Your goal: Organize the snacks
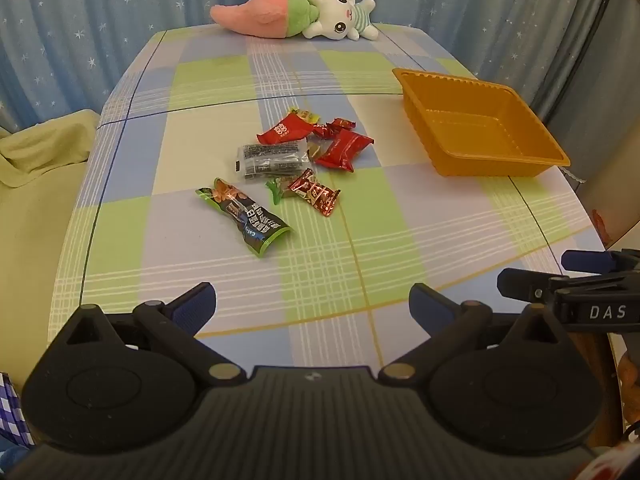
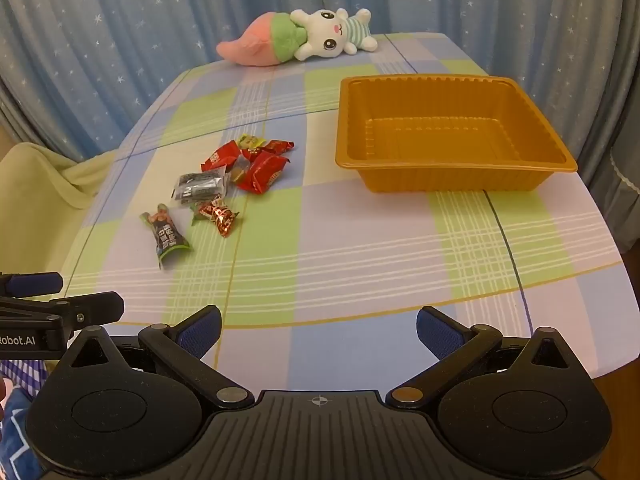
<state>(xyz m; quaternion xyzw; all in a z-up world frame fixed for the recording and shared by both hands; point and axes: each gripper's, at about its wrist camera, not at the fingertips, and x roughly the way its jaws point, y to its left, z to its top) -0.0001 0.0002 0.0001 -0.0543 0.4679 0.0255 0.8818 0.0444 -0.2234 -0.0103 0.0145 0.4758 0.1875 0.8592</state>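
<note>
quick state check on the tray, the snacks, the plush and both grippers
tray: upright, empty
snacks: loose pile on the tablecloth, none in the tray
plush: lying on its side at the far edge
left gripper: jaws open, holding nothing
right gripper: jaws open, holding nothing

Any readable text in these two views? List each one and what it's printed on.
"DAS": white letters on the right gripper body, seen from the left wrist view.
"Robot.AI": white letters on the left gripper body, seen from the right wrist view; cut off at the frame edge.
"Calci": partial word on the long green and black snack pack.
Print on the red wrappers and the silver pack: too small and blurred to read.
</note>
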